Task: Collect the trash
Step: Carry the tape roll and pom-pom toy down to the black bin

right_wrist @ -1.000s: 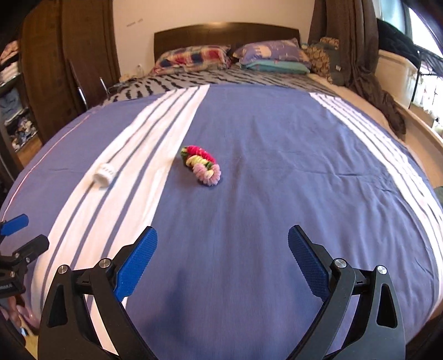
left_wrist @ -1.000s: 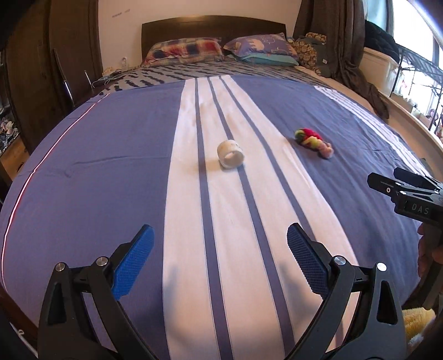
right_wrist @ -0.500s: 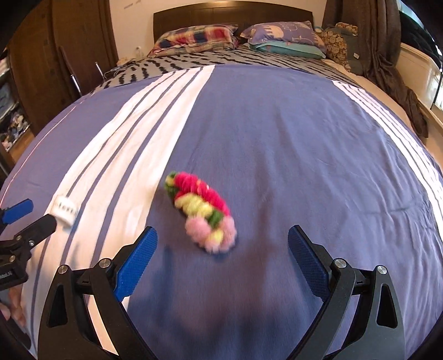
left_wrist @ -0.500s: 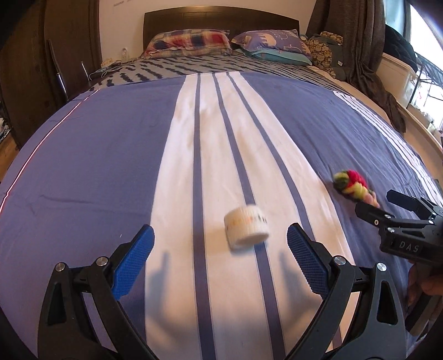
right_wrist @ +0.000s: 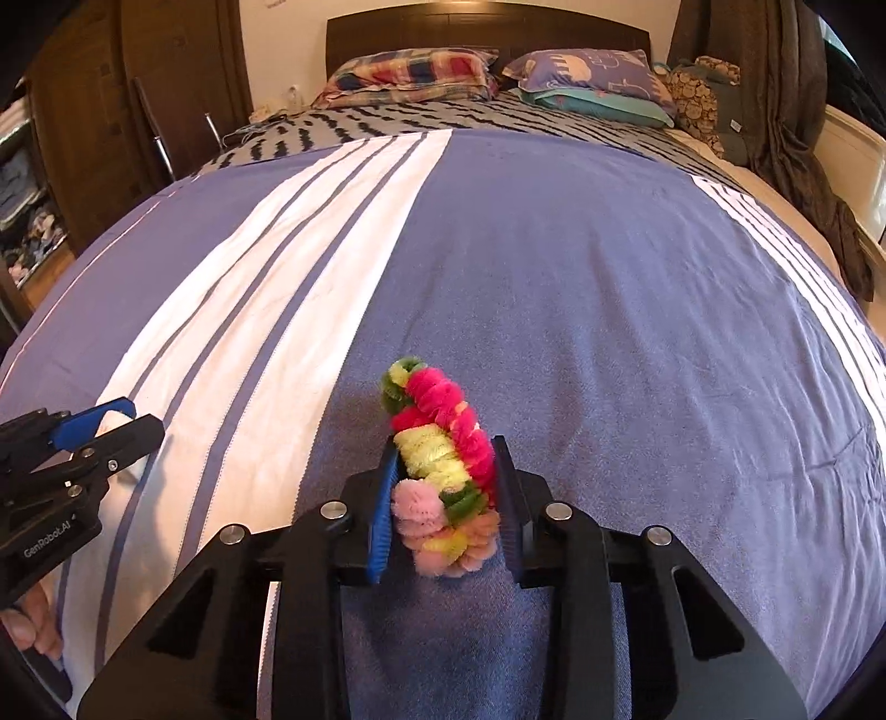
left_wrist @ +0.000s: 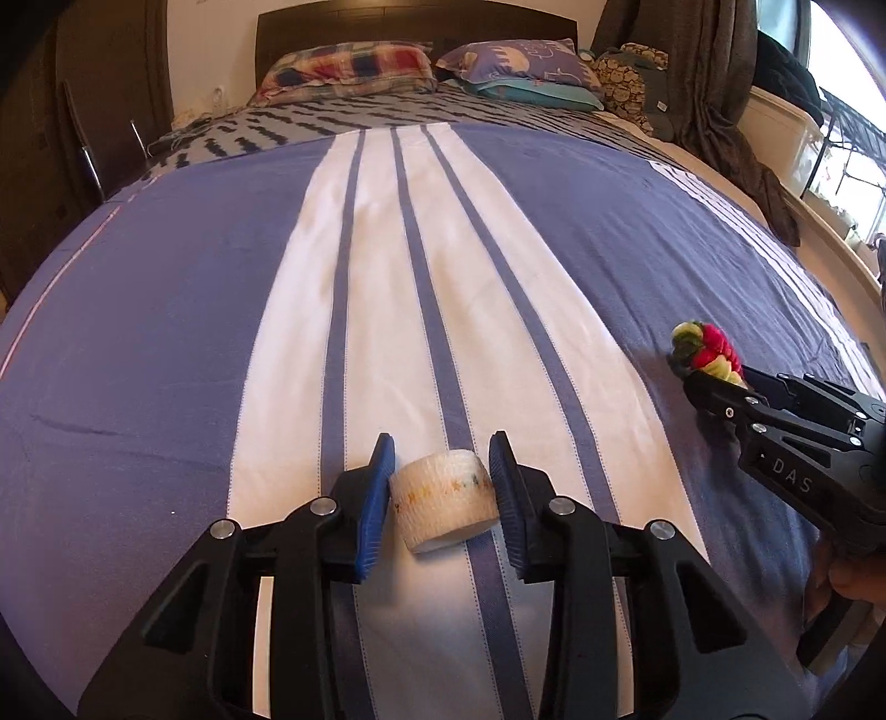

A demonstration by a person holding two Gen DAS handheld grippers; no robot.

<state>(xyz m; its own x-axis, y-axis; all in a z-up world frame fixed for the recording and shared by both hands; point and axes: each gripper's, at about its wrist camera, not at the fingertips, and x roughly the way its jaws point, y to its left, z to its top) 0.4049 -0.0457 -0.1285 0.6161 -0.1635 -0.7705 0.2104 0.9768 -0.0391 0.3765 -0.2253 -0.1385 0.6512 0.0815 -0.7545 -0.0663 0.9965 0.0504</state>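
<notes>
A small white roll of tape [left_wrist: 443, 501] lies on the white stripe of the bed cover [left_wrist: 166, 332]. My left gripper [left_wrist: 441, 448] is closing on it, and both blue pads touch its sides. A fuzzy bundle of pink, yellow and green pipe cleaners [right_wrist: 443, 465] lies on the purple part of the cover. My right gripper [right_wrist: 446, 443] is closing on its near half with the pads pressing in, while its far end sticks out past the fingertips. Each gripper shows in the other's view: the right gripper [left_wrist: 720, 382] at the bundle [left_wrist: 706, 346], the left gripper [right_wrist: 141, 418] low at the left.
Pillows [left_wrist: 354, 66] and a dark headboard [left_wrist: 421, 22] are at the far end of the bed. A brown curtain [left_wrist: 714, 72] and a window ledge stand at the right. A dark wardrobe [right_wrist: 66, 111] is at the left. A person's hand [left_wrist: 847, 581] holds the right gripper.
Both grippers moved forward over the bed, then their jaws went from wide open to closed around the tape roll and the pipe-cleaner bundle.
</notes>
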